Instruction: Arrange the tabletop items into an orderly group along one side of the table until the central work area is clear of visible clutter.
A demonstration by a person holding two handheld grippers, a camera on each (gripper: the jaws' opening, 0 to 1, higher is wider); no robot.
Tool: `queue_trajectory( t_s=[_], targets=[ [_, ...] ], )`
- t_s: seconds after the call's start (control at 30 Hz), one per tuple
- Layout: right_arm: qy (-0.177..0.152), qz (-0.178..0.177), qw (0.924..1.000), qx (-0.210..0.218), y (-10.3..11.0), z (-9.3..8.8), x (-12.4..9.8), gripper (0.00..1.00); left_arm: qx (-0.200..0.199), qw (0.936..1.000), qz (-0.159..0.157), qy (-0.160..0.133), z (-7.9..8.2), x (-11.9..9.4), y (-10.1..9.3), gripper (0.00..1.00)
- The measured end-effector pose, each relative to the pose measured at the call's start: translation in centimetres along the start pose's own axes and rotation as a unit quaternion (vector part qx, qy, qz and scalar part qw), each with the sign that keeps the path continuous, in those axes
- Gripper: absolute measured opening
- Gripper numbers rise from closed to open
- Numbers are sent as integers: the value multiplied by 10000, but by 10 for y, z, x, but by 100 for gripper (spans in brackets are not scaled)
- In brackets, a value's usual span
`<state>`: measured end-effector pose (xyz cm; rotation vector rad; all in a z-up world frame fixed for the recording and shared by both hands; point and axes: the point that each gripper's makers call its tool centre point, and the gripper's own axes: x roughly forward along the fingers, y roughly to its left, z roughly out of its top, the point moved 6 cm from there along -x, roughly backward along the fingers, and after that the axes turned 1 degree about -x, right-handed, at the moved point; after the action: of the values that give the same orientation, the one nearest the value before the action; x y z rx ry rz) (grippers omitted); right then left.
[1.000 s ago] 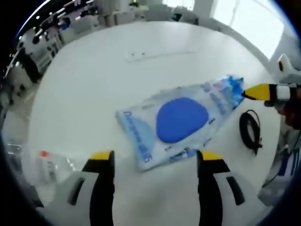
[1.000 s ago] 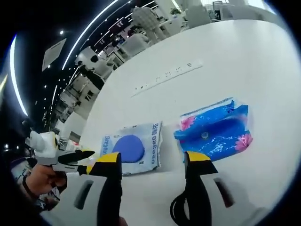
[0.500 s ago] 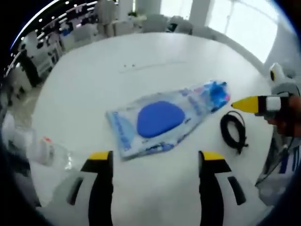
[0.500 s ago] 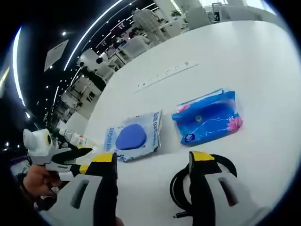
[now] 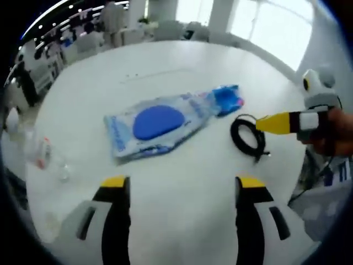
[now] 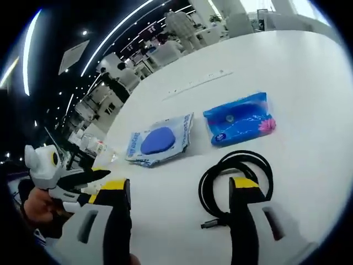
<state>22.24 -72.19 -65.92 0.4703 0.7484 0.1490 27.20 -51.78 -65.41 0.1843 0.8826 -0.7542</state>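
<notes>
Both tongs gape empty. Right tongs (image 6: 179,190) hover above the black cable coil (image 6: 236,179); best to straddle the bundled strands, pinch, then carry it beside the blue packs (image 6: 238,117).

The pale blue packet (image 6: 159,140) carries printed blue letters along its edge — they are too blurred to read.

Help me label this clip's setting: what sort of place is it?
Probably an open-plan office or lab. The big white round table has a power-socket strip set into it, rows of desks and chairs stretch behind under long ceiling light strips, and large bright windows line one side.
</notes>
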Motion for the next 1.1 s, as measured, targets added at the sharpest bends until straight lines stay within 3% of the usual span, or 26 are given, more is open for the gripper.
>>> queue_trajectory(
  t_s=[0.23,0.33,0.37,0.43,0.5,0.63,0.9,1.1],
  targets=[
    [-42,-68,9999,-98,-1,-20,-17,75,-188,9993,-33,-326,-14,-18,-7,76],
    [119,-352,9980,-513,-6,-31,-25,74,-346,9988,-50,-357,-22,-26,-7,75],
    [372,-606,9941,-821,-10,-39,-30,72,-477,9981,-103,-385,-25,-29,-9,75],
    [492,-827,9892,-1103,-11,-46,-35,72,-608,9969,-179,-457,-29,-33,-12,75],
    [268,-614,9929,-982,0,-50,-38,73,-567,9971,-137,-489,-33,-36,-14,75],
    [138,-538,9905,-1256,11,-54,-43,74,-695,9960,-122,-544,-47,-43,-15,75],
    [-175,-574,9919,-1121,13,-53,-54,75,-487,9975,-92,-504,-63,-54,-14,76],
    [-180,-640,9915,-1118,14,-64,-62,75,-397,9976,-86,-568,-69,-58,-15,75]
  ],
)
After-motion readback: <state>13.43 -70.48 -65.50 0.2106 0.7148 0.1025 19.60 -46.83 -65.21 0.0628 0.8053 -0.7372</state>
